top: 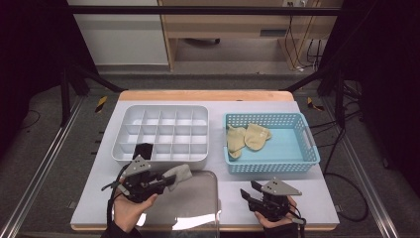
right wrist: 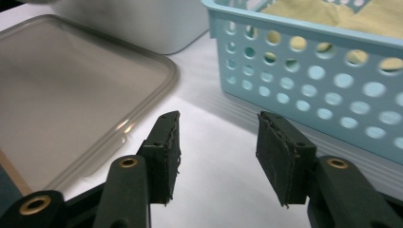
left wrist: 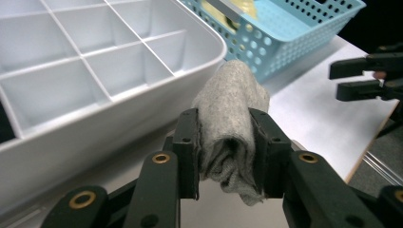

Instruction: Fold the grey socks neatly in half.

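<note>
Your left gripper (top: 168, 179) had its jaws clamped on a rolled grey sock (top: 180, 173), and in the left gripper view the bundle (left wrist: 231, 121) sat squeezed between the two black pads, its folded end poking out past the fingertips and a loose edge hanging below them. You held it off the table, just in front of the near wall of the white divided organizer (top: 163, 157), over the far edge of the clear lid (top: 198, 208) that lay flat on the white table (top: 317, 198). The sock was close to the organizer's near right corner but apart from it, and I could not tell which compartment it was lined up with. A dark item (top: 143, 150) sat in one of the organizer's near-left compartments. Your right gripper (top: 249, 191) hovered low over the bare table, just in front of the blue perforated basket (top: 270, 166); in the right gripper view its jaws stood apart with nothing between them (right wrist: 216, 156), and the pads pressed on nothing. Two yellow socks (top: 247, 136) lay in the basket's left half, touching each other. From the left gripper view your right gripper (left wrist: 335, 80) showed at the far right, beside the basket (left wrist: 285, 42), well apart from the grey sock.
</note>
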A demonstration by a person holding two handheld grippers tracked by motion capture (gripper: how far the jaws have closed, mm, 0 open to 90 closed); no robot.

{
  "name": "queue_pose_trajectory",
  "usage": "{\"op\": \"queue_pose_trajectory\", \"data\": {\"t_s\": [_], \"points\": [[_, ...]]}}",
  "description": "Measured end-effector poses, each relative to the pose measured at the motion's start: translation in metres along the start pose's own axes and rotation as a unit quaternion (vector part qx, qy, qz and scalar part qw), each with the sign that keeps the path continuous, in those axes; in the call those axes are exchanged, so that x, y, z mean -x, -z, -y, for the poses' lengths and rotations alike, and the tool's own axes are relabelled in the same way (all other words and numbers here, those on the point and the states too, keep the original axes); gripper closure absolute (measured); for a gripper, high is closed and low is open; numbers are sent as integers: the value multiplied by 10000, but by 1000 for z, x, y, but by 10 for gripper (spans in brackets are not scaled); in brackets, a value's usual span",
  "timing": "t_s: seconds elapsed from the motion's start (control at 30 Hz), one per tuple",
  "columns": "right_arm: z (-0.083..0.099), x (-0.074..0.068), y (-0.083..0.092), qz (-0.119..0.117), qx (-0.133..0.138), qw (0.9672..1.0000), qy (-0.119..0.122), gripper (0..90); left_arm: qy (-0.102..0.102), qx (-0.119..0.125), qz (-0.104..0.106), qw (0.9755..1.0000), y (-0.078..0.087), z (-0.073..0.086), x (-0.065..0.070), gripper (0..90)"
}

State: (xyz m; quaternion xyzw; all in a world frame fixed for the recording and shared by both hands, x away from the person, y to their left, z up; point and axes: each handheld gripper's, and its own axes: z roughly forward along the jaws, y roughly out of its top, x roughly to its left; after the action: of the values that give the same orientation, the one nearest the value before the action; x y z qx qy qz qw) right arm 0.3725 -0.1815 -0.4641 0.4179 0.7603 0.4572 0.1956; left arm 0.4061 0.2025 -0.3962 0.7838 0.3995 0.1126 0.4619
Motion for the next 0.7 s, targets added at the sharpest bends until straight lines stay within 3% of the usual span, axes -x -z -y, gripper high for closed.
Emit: {"op": "queue_pose_trajectory", "data": {"t_s": [0.33,0.7], "points": [[6,9,8,132,2,9999,-92,480,-58,-92,-387,9992,15,-25,-18,659],[9,13,10,196,-16,9997,-124,468,9,-315,-673,9972,15,-44,-38,658]]}}
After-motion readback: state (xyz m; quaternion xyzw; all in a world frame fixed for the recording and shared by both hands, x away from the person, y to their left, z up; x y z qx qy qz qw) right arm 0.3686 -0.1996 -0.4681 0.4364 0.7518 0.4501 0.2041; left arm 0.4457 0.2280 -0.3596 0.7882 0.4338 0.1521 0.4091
